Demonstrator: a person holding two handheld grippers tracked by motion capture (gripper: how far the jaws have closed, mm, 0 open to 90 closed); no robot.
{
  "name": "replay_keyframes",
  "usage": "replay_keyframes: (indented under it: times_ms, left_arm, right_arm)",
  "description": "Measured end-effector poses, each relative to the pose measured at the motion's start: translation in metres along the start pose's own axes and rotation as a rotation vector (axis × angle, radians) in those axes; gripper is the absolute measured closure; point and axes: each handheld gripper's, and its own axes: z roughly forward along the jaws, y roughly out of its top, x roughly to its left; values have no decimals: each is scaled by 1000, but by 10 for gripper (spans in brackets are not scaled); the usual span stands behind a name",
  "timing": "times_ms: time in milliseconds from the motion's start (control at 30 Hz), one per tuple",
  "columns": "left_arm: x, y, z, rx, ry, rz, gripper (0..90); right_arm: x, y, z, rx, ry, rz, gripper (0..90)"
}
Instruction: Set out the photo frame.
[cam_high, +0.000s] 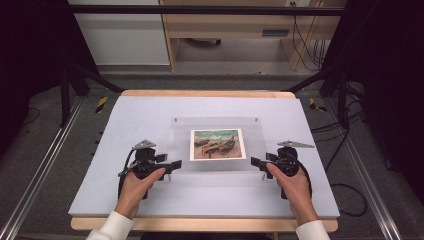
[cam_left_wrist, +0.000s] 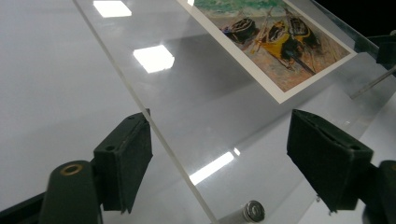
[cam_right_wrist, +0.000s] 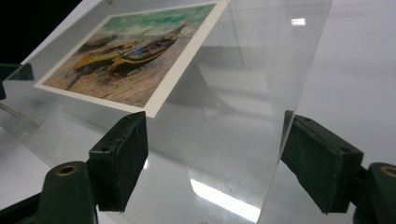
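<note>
Clear acrylic sheet (cam_high: 218, 145) with boat print (cam_high: 217, 144) lay mid-table (cam_high: 310, 200). Left gripper (cam_high: 172, 164) at its 9 o'clock edge, right gripper (cam_high: 256, 162) at 3 o'clock; both jaws spread, straddling the edges, not clamped.

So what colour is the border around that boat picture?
White, framing the picture on all sides; the right gripper view shows it best.
</note>
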Motion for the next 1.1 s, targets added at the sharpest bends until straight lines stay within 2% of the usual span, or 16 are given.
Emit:
replay_keyframes:
  times_ms: [167,267,400,533,767,1100]
  left_arm:
    - [7,5,4,-17,-5,-1,248]
    - [11,8,4,-34,14,9,287]
    - [13,10,4,-44,30,15,287]
    - [16,14,8,-52,36,16,287]
    - [12,15,10,-68,56,46,291]
    - [10,12,7,-86,64,47,324]
  right_arm:
    - [-3,9,5,-16,-5,-13,248]
    - [-4,12,11,-14,-13,-23,250]
    - [-2,18,16,-29,-24,-44,258]
    - [-3,22,18,-37,-26,-44,261]
    - [-4,20,16,-48,-38,-72,265]
    - [-1,16,12,-53,-46,-89,267]
